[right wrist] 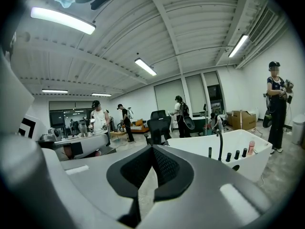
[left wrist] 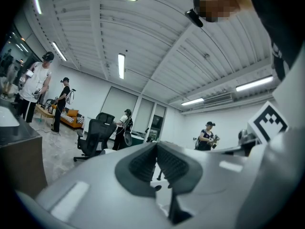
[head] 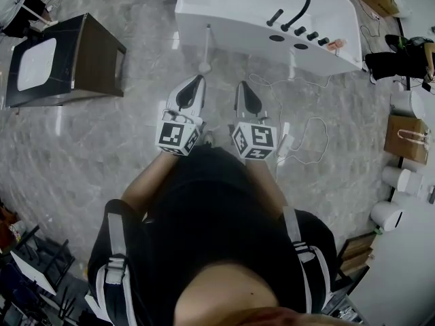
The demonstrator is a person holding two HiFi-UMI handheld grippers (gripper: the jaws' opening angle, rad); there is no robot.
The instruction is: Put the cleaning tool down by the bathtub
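- Far left, head view: dark stand (head: 102, 53) with a white top panel, well apart from both grippers.
- Left gripper (head: 197, 81): jaws closed pad to pad, nothing between them. The left gripper view shows the same: left gripper (left wrist: 156, 146) has its ribbed pads meeting at the tip, with only the room beyond.
- Cleaning tool (head: 206, 47): white handle leaning against the outer wall of the bathtub (head: 224, 12), head down on the grey floor (head: 102, 148). It stands just ahead of the left gripper's tip, apart from it and not touching. It is held by neither gripper.
- Right gripper (head: 241, 85): beside the left one, the tool ahead and to its left. In the right gripper view the right gripper (right wrist: 152, 149) has its jaws shut and empty.
- Bathtub in the right gripper view (right wrist: 248, 159): ahead and to the right of the jaws; black faucet (right wrist: 220, 144) and a pink bottle (right wrist: 251, 147) on its deck.
- Right of the grippers, head view: white cable (head: 309, 138) looped on the floor.
- Far right: brown paper bag (head: 406, 138).
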